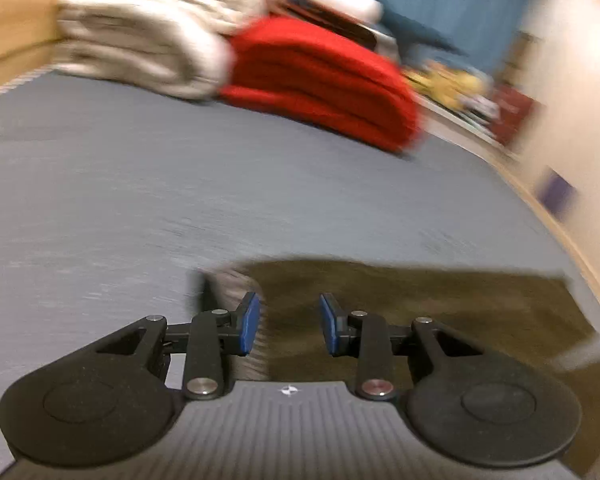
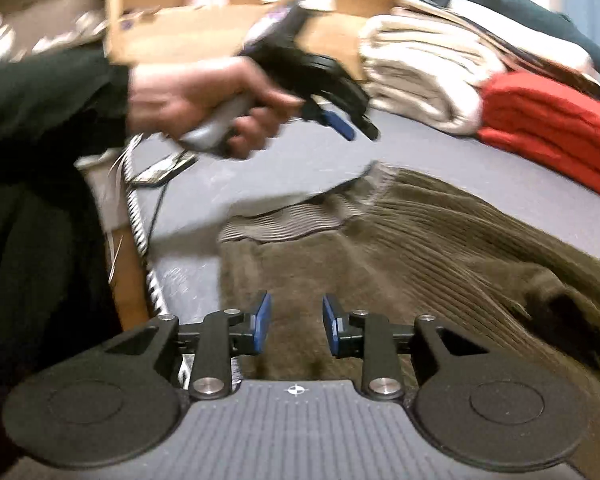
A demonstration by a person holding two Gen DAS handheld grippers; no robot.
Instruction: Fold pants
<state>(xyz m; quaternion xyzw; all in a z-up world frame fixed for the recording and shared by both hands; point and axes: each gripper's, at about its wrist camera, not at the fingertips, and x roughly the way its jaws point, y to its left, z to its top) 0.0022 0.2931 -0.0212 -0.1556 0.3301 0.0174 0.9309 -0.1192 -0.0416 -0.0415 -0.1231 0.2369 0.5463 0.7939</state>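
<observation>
Brown corduroy pants (image 2: pixel 420 232) lie spread on a grey-blue surface (image 1: pixel 180 180), their paler ribbed edge (image 2: pixel 284 220) turned up at the left end. My right gripper (image 2: pixel 296 312) hovers just above the cloth, open, with nothing between its blue pads. In the left wrist view the pants (image 1: pixel 420 308) fill the lower right, and my left gripper (image 1: pixel 289 312) stands open over their corner, holding nothing. The right wrist view also shows the left gripper (image 2: pixel 356 128), held by a hand (image 2: pixel 196 96), raised above the pants' far end.
A red folded garment (image 1: pixel 320 76) and a cream folded stack (image 1: pixel 140 40) sit at the back of the surface. A cardboard box (image 2: pixel 220 12) stands behind the hand. A striped cord (image 2: pixel 140 200) hangs at the left edge, beside a dark sleeve (image 2: pixel 40 92).
</observation>
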